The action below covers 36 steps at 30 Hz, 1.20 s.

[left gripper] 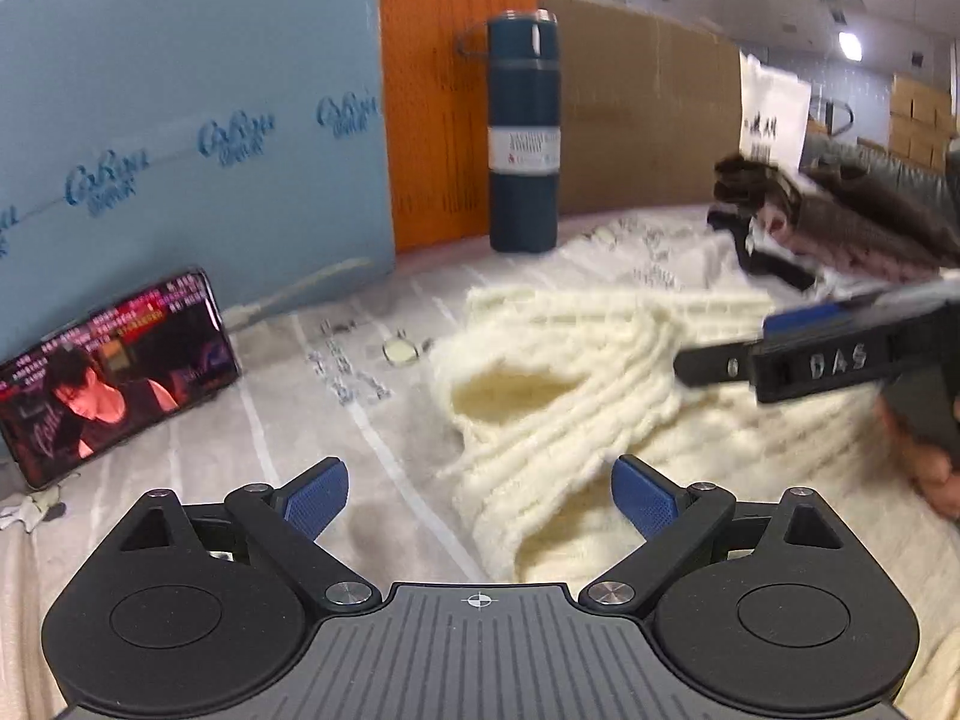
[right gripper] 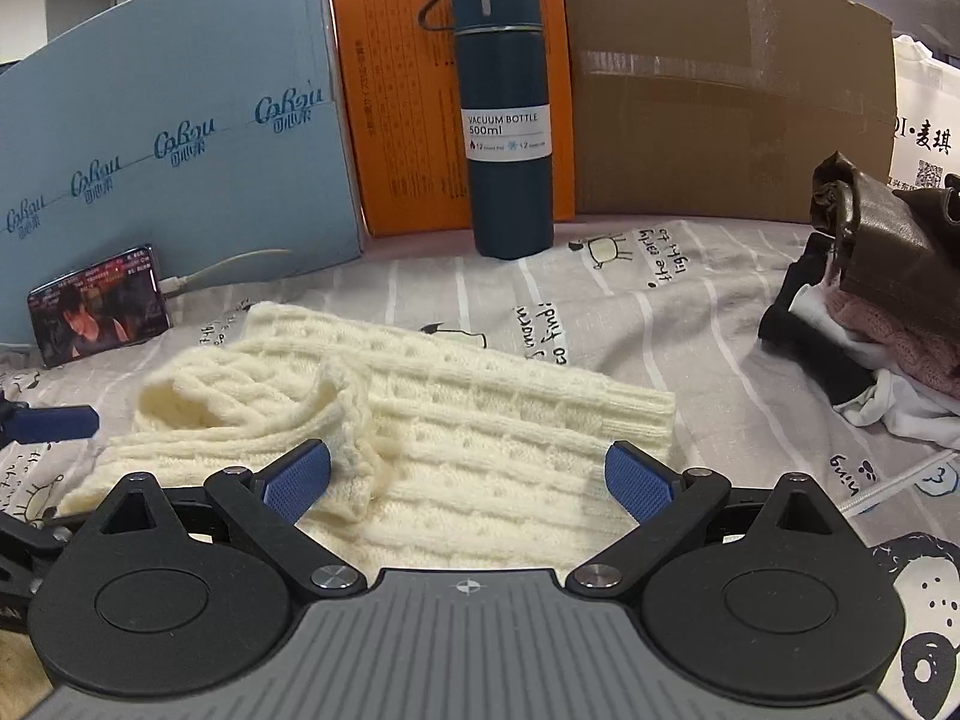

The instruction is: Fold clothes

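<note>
A cream cable-knit sweater (right gripper: 456,420) lies partly folded on the printed bed sheet (right gripper: 690,324), with a sleeve and cuff (right gripper: 354,450) draped over its body. My right gripper (right gripper: 468,480) is open and empty just above the sweater's near part. My left gripper (left gripper: 480,498) is open and empty over the sweater's left edge (left gripper: 540,420). The right gripper also shows in the left wrist view (left gripper: 720,354), blurred, over the sweater. A blue fingertip of the left gripper (right gripper: 54,423) shows at the left edge of the right wrist view.
A dark blue vacuum bottle (right gripper: 507,120) stands at the back before blue (right gripper: 180,138), orange and brown boxes (right gripper: 720,90). A phone (right gripper: 99,306) with a lit screen leans at the left. A pile of other clothes (right gripper: 870,300) sits at the right.
</note>
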{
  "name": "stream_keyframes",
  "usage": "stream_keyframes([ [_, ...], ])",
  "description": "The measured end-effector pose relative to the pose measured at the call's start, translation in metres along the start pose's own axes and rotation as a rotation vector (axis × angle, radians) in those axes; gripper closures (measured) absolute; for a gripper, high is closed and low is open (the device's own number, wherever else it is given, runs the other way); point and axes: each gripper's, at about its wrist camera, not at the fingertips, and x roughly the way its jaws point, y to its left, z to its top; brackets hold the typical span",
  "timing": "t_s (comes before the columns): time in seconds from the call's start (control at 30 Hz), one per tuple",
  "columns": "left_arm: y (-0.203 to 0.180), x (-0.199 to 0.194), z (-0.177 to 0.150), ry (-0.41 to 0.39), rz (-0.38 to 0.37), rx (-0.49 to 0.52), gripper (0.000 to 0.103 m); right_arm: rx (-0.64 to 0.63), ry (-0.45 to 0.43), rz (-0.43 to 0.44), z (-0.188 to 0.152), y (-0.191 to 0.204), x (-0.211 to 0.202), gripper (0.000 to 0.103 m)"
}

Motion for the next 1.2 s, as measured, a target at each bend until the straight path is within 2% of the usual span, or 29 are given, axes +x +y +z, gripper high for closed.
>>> stream_keyframes([
  [0.07, -0.001, -0.015, 0.004, -0.051, 0.001, 0.016, 0.007, 0.034, -0.029, 0.024, 0.0, -0.005, -0.005, 0.004],
  [0.2, -0.006, -0.07, -0.001, -0.205, -0.035, 0.101, 0.007, 0.122, -0.165, 0.111, 0.001, -0.017, -0.038, 0.004],
  [0.3, -0.008, -0.116, -0.019, -0.279, -0.063, 0.182, 0.006, 0.062, -0.263, 0.201, -0.005, -0.015, -0.072, 0.002],
  [0.37, -0.012, -0.141, -0.035, -0.283, -0.059, 0.233, 0.005, -0.024, -0.311, 0.267, -0.016, -0.01, -0.096, 0.001],
  [0.47, -0.023, -0.17, -0.059, -0.251, -0.07, 0.295, 0.004, -0.178, -0.334, 0.392, -0.043, -0.006, -0.131, 0.0],
  [0.53, -0.03, -0.182, -0.071, -0.22, -0.112, 0.328, 0.004, -0.266, -0.311, 0.443, -0.059, -0.005, -0.152, 0.0],
  [0.63, -0.044, -0.192, -0.085, -0.165, -0.186, 0.38, 0.004, -0.329, -0.245, 0.497, -0.075, -0.006, -0.176, 0.0],
  [0.73, -0.062, -0.191, -0.097, -0.123, -0.224, 0.456, 0.004, -0.368, -0.173, 0.548, -0.089, -0.008, -0.195, 0.0],
  [0.83, -0.078, -0.181, -0.108, -0.086, -0.153, 0.544, 0.004, -0.437, -0.099, 0.529, -0.108, -0.003, -0.204, 0.0],
  [1.0, -0.087, -0.175, -0.117, -0.111, -0.071, 0.619, 0.004, -0.545, 0.002, 0.404, -0.137, 0.001, -0.201, 0.0],
  [1.13, -0.089, -0.173, -0.116, -0.14, -0.046, 0.64, 0.005, -0.543, -0.008, 0.37, -0.139, -0.006, -0.196, 0.001],
  [1.17, -0.089, -0.172, -0.116, -0.144, -0.052, 0.645, 0.008, -0.54, -0.014, 0.367, -0.139, -0.008, -0.195, 0.001],
  [1.2, -0.089, -0.172, -0.115, -0.144, -0.063, 0.648, 0.015, -0.537, -0.019, 0.366, -0.138, -0.01, -0.194, 0.004],
])
